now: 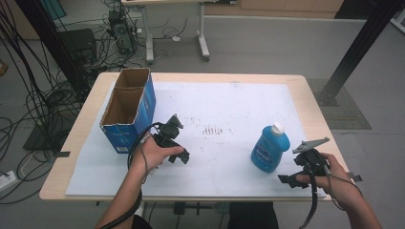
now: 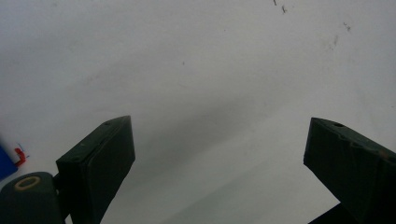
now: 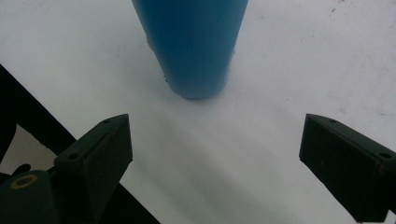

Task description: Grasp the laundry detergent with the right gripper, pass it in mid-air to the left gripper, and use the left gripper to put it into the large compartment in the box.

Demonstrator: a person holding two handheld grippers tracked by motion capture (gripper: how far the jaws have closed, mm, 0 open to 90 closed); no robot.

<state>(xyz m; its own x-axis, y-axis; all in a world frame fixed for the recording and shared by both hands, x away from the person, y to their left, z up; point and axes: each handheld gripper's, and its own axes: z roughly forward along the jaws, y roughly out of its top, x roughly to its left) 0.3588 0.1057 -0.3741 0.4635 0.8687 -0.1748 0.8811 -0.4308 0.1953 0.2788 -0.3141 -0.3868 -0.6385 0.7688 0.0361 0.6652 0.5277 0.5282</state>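
You are working at a light wooden table point(image 1: 313, 102) whose top is mostly covered by a white sheet point(image 1: 229, 102), scuffed with dark marks near its middle. Beyond it the grey floor point(image 1: 267, 45) spreads out under even light. To your far left, black cables point(image 1: 28, 95) hang and trail across the floor around a dark stand, with a computer tower point(image 1: 119, 31) close by. Straight ahead stands another desk on white metal legs point(image 1: 203, 33). A black slanted beam point(image 1: 360, 43) rises at the right, footed on a dark mat point(image 1: 346, 112).
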